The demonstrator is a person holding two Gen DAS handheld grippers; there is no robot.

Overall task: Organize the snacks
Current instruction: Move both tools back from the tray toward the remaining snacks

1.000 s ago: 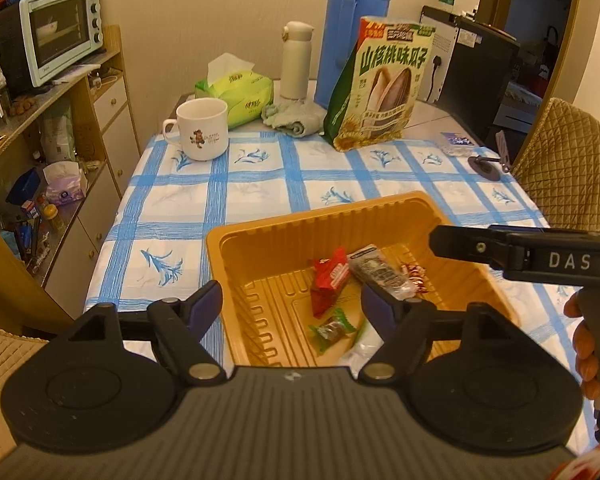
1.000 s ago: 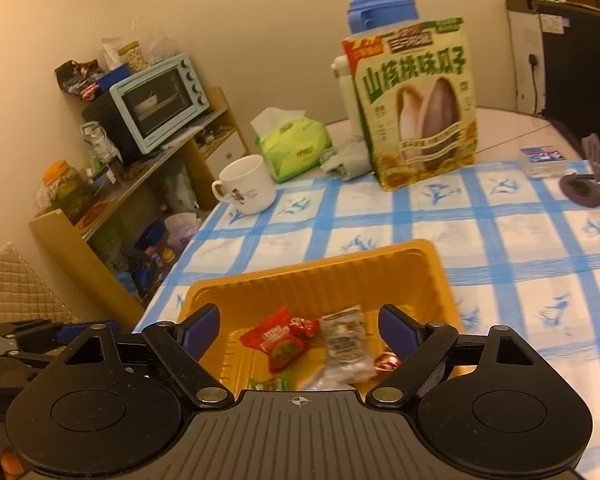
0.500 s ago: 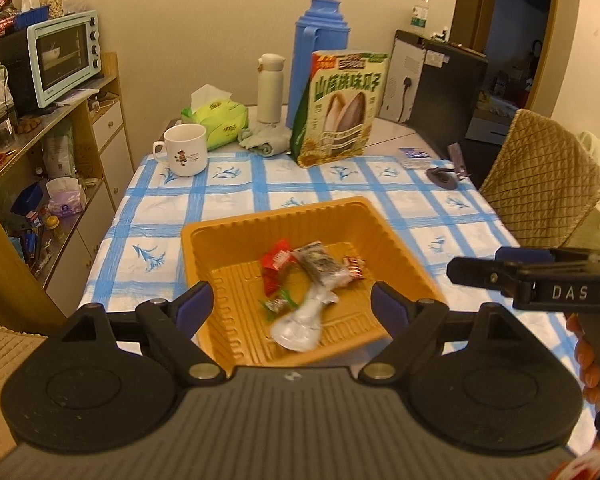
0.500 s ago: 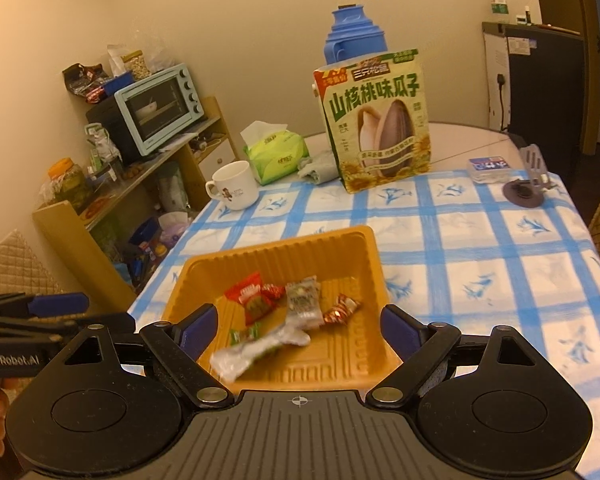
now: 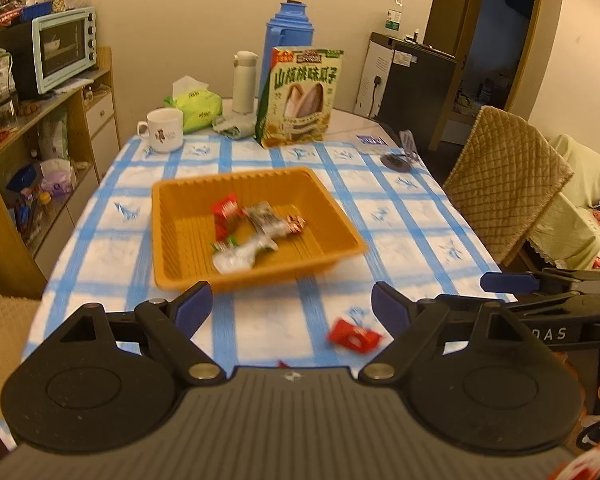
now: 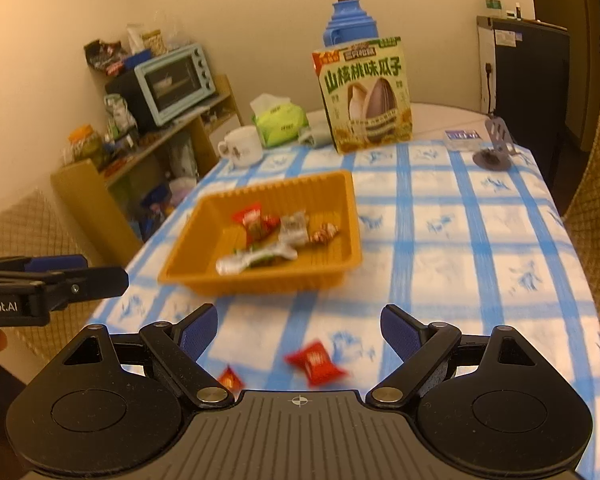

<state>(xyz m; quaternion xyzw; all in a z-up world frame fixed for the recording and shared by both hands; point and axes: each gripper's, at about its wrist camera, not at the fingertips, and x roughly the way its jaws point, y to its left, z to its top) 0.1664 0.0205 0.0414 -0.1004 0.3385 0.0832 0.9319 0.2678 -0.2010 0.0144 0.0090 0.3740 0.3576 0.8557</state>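
An orange tray [image 5: 180, 248] [image 6: 348, 216] sits on the blue-checked tablecloth and holds several wrapped snacks [image 5: 260, 224] [image 6: 280, 240]. A red wrapped snack [image 5: 354, 336] [image 6: 316, 362] lies loose on the cloth near the table's front edge. A second small red snack [image 6: 229, 378] lies left of it, partly hidden by my right gripper's body. My left gripper [image 5: 290, 308] is open and empty, above the front edge. My right gripper [image 6: 298, 328] is open and empty, just above the loose red snack.
At the back stand a big sunflower-seed bag [image 5: 300, 98], a blue thermos [image 5: 288, 44], a white bottle [image 5: 245, 82], a tissue pack [image 5: 194, 104] and a mug [image 5: 164, 130]. A quilted chair [image 5: 504, 184] stands at the right, a shelf with a toaster oven [image 5: 60, 46] at the left.
Both grippers have pulled back from the tray toward the table's front edge. The tray now looks farther away, and the loose red snacks have come into view.
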